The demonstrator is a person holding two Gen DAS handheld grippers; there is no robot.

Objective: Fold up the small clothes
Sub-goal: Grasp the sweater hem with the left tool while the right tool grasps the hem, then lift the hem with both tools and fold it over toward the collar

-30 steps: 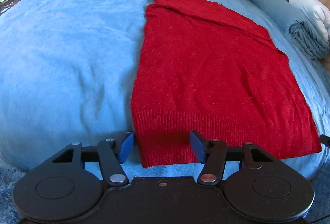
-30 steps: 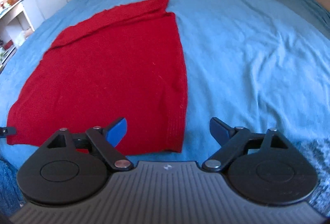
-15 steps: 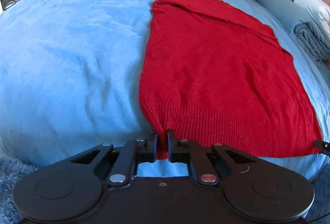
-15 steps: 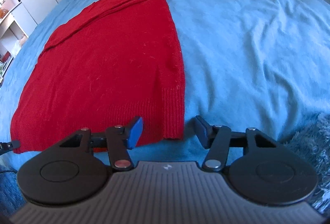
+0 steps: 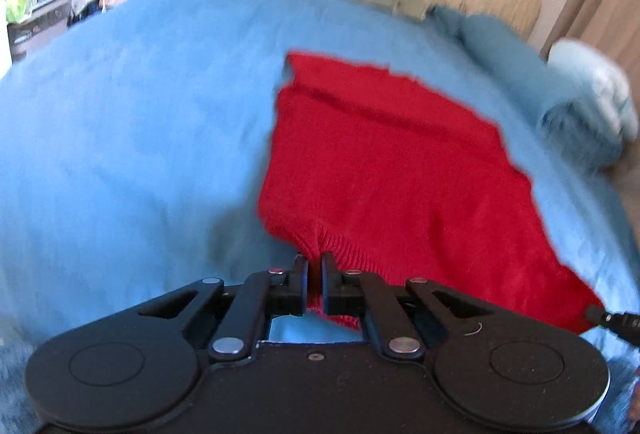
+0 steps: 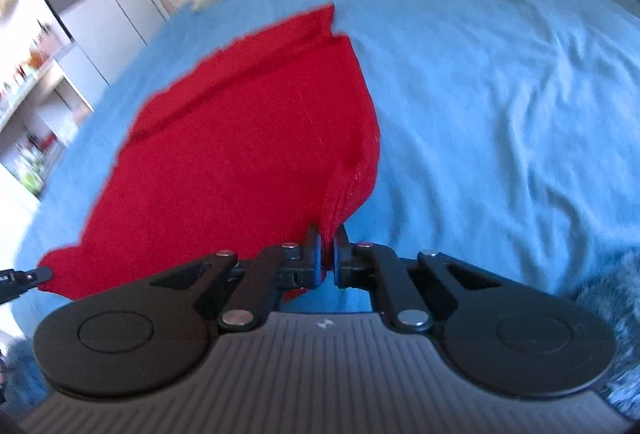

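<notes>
While pinched at both near hem corners, red knit garment (image 5: 392, 170) spread flat across the blue bed (image 5: 132, 138), hem toward the bed's near edge. Left gripper (image 5: 315, 266) fingers clamped on the left corner, right gripper (image 6: 327, 240) fingers clamped on the right, ribbing bunched between. Held thus, likely, for carrying the hem over toward the far end.

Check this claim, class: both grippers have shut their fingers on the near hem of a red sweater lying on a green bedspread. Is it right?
Not quite: the bedspread is blue, as the right wrist view shows. The left gripper and right gripper are indeed shut on the red sweater at its near hem.
</notes>
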